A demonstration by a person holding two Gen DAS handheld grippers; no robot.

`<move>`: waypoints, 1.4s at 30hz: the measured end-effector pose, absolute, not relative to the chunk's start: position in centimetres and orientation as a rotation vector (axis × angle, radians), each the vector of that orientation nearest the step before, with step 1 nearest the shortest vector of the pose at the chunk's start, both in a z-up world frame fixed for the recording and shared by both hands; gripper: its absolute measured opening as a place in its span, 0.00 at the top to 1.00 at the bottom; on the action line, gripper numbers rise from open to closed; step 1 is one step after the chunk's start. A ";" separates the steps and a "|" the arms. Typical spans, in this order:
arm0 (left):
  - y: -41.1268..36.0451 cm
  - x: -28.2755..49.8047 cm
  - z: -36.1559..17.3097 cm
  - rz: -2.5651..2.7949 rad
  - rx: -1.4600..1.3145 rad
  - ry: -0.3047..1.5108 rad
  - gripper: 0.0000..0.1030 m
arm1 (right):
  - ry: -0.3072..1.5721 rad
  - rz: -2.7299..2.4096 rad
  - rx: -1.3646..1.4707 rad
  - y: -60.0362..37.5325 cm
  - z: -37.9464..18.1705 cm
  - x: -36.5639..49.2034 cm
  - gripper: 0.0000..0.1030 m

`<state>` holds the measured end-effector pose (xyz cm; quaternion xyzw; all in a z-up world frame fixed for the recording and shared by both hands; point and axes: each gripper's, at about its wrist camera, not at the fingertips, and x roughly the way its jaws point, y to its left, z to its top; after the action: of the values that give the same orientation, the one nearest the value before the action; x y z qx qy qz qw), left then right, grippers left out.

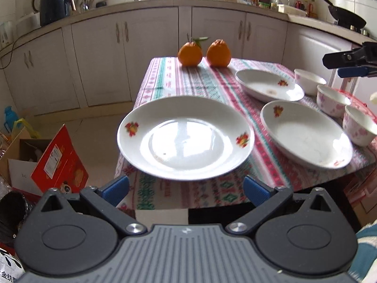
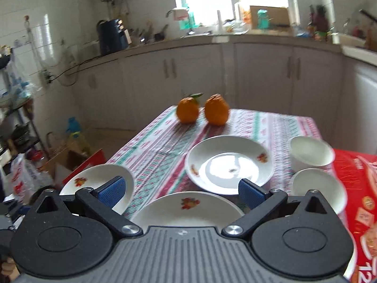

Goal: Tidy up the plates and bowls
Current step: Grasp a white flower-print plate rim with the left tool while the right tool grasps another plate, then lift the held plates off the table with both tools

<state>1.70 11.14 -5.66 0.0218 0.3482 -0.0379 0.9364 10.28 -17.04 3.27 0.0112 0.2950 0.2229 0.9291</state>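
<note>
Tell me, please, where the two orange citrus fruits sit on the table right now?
In both wrist views, the two orange citrus fruits sit side by side at the far end of the striped tablecloth, beyond the white floral plates.

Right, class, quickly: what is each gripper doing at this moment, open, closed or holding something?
Left gripper: open, holding nothing; its fingers stand just short of the near plate.
Right gripper: open, holding nothing, above the plates.

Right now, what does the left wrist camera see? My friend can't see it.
An open hand-held gripper faces a white plate at the near edge of a striped tablecloth. Two more plates, three small bowls and two oranges sit beyond.
</note>
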 end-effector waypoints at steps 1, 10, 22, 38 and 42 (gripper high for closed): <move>11.4 1.8 -5.8 -0.088 0.056 0.710 0.01 | 0.618 0.474 0.015 -16.5 2.9 10.5 0.00; 13.1 4.3 -7.1 -0.177 0.146 0.746 0.01 | 0.685 0.592 -0.075 -12.1 1.5 13.1 0.00; 14.7 7.0 -8.2 -0.316 0.143 0.785 0.00 | 0.782 0.728 -0.135 -7.6 0.1 16.6 0.00; 15.4 7.2 -8.4 -0.385 0.141 0.763 0.00 | 0.936 0.880 -0.173 -3.4 -2.7 21.0 0.00; 15.6 7.4 -8.3 -0.401 0.148 0.757 0.00 | 1.018 0.940 -0.161 -2.3 -3.7 22.2 0.00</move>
<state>7.45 15.63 -8.32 0.0718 0.3666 -0.1944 0.9070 22.19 -2.34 -3.69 -0.0742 0.4687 0.4328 0.7664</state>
